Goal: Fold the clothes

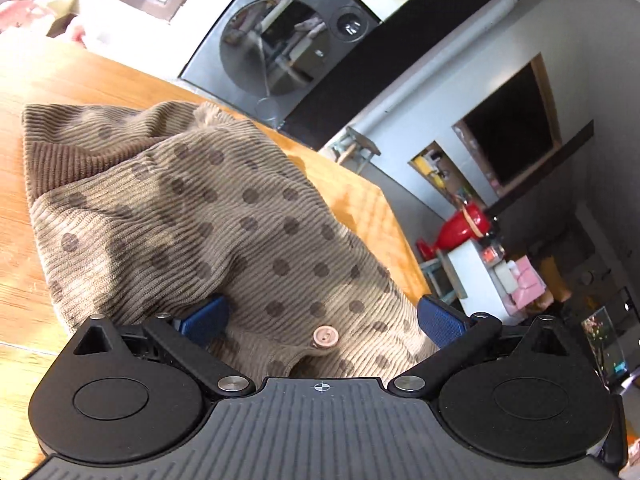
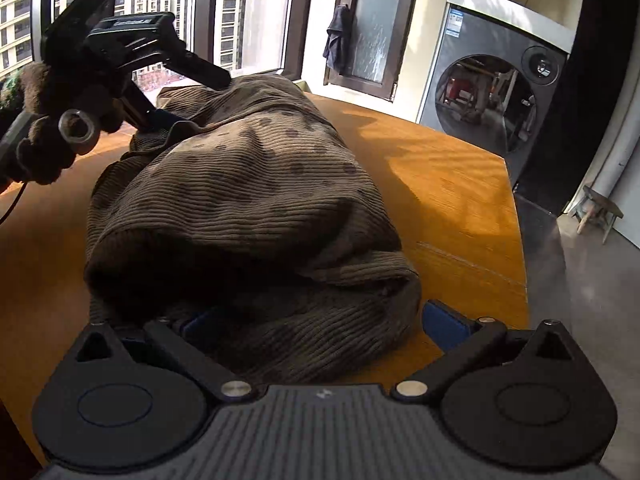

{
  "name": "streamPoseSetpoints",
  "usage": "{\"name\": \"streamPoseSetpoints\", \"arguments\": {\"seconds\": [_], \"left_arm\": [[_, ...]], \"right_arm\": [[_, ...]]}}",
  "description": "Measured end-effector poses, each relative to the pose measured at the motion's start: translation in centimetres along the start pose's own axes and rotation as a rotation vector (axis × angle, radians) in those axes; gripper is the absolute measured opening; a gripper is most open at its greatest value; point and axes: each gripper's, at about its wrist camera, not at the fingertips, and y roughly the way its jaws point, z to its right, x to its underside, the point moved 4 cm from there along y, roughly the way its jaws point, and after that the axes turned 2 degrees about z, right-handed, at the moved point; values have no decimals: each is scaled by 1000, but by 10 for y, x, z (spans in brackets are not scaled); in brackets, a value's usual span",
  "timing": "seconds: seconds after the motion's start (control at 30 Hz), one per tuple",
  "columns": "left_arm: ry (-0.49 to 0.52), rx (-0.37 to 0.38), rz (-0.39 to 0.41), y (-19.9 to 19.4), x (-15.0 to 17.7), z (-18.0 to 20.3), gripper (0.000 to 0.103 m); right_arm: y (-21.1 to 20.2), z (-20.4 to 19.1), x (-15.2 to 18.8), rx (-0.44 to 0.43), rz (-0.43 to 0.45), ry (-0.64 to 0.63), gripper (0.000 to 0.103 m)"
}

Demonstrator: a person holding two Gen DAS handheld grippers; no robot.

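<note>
Brown dotted cardigan (image 1: 192, 208) nears table (image 1: 368, 208) edge.

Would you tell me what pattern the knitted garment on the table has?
Tan-brown ribbed knit garment with darker brown polka dots, clearest in the left wrist view.

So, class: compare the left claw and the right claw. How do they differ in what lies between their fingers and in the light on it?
The left claw has the buttoned edge of the spotted knit garment between its fingers, with a pale button showing; the right claw has a thick, plain ribbed fold. The left claw's cloth is sunlit; the right claw's lies in shadow. Both stand open, blue-padded, over the wooden table.
</note>
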Motion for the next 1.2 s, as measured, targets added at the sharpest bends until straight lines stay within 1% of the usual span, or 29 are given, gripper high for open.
{"name": "streamPoseSetpoints", "arguments": {"seconds": [0.03,0.07,0.13,0.23,0.3,0.33,0.37,0.43,0.5,0.57,0.63,0.7,0.77,0.87,0.9,1.0,1.03,1.1,1.13,1.2], "left_arm": [[20,12,-1,-3,0,5,103],[40,25,-2,-6,1,10,103],[60,50,-16,-7,4,18,103],[45,87,-66,1,15,23,103],[34,113,-100,7,23,26,103],[29,125,-117,10,26,28,103],[24,138,-134,13,30,29,103],[14,163,-167,18,38,33,103],[-22,154,-141,18,39,33,103],[-51,98,-89,13,41,33,103],[-70,38,-21,2,48,35,103],[-98,-22,41,-9,56,37,103],[-123,-64,62,-17,63,36,103],[-102,-165,70,-33,66,41,103],[-76,-172,70,-41,66,44,103],[15,-159,67,-63,64,54,103],[42,-145,63,-67,63,56,103],[38,-104,30,-64,59,55,103],[24,-78,6,-60,57,53,103],[-15,-42,-32,-51,62,47,103]], "right_arm": [[-9,-3,-6,-3,29,3,103],[-18,-1,-14,-2,62,34,103],[-36,18,-27,18,125,158,103],[-45,58,-43,121,209,370,103],[-35,73,-49,241,209,439,103],[-26,74,-50,282,196,430,103],[-15,72,-51,305,180,402,103],[9,65,-49,329,139,330,103],[29,56,-37,349,87,249,103],[40,45,-23,367,54,180,103],[37,34,-14,345,68,162,103],[30,27,-9,275,65,148,103],[21,17,-1,199,56,120,103],[5,-4,14,22,54,46,103],[-1,-9,17,-28,65,28,103],[-25,-10,11,-97,160,32,103],[-30,-4,6,-99,196,82,103],[-35,14,-3,-56,248,209,103],[-35,21,-7,-19,263,262,103],[-25,30,-14,101,250,314,103]]}}
